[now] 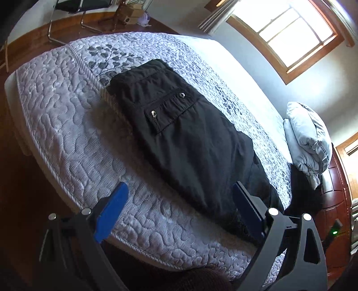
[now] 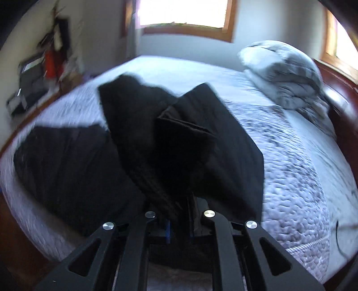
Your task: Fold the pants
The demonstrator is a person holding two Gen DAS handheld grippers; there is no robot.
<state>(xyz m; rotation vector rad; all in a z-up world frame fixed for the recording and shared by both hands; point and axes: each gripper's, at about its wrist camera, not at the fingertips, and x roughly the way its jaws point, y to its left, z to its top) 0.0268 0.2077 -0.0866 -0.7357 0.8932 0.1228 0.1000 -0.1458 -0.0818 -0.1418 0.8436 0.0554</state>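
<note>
Mid-fold on bed (image 1: 67, 125): our right hand-held gripper (image 2: 179, 215) pinches pants (image 2: 183, 143) hem, lifted; left hand-held gripper (image 1: 179, 208) gapes empty. Next: lay hem toward waistband.

We see black cargo pants (image 1: 179, 134) lying on quilted grey mattress (image 1: 67, 125), running lengthwise from near edge toward far end. Folded grey comforter (image 1: 308, 138) sits on mattress, right of pants & well apart. Wood-framed window (image 1: 288, 33) is behind bed; metal-legged chair (image 1: 73, 13) on floor far left.
</note>
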